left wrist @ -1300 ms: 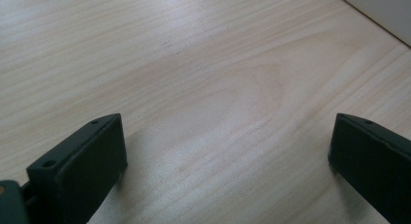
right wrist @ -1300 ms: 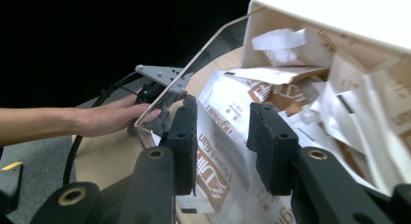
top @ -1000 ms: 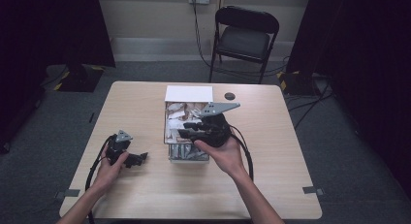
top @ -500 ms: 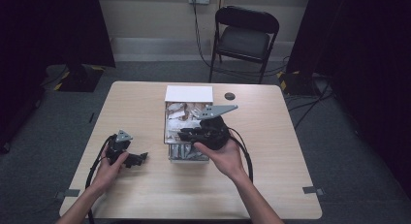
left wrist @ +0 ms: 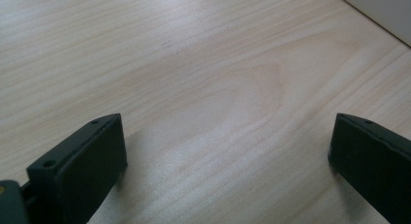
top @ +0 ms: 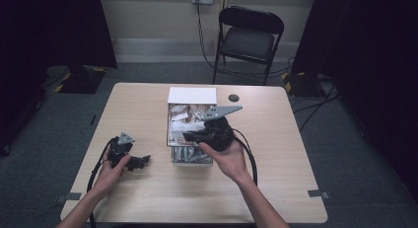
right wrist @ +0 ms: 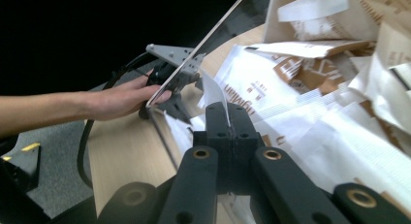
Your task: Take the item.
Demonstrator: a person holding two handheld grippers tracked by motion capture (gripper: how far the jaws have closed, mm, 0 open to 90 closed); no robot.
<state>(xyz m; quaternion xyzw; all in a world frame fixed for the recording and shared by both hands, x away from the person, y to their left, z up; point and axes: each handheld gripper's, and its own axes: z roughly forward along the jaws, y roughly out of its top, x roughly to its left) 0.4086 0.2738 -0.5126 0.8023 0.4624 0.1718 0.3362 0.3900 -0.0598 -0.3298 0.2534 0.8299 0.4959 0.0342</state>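
At the middle of the pale wooden table (top: 148,198) stands a clear-walled box (top: 191,156) heaped with white and brown paper sachets, and the person's right gripper (top: 190,136) is reaching into it from the side. Seen along its own black jaws in the right gripper view, the right gripper (right wrist: 227,118) is pressed together on the thin upper edge of one white paper sachet (right wrist: 213,95), which stands up from the pile just inside the box's near wall. The left gripper (top: 143,161) rests well apart, low on the table to the left of the box, its jaws spread wide over bare wood (left wrist: 228,88) and holding nothing. The sachet looks very light and limp (the sort that flops the moment it clears its neighbours), so I'd judge weight to be no trouble, but the paper could crease or tear, and a corner grip may let it swing. Taking hold along the flat sealed edge, as here, seems the safest place.
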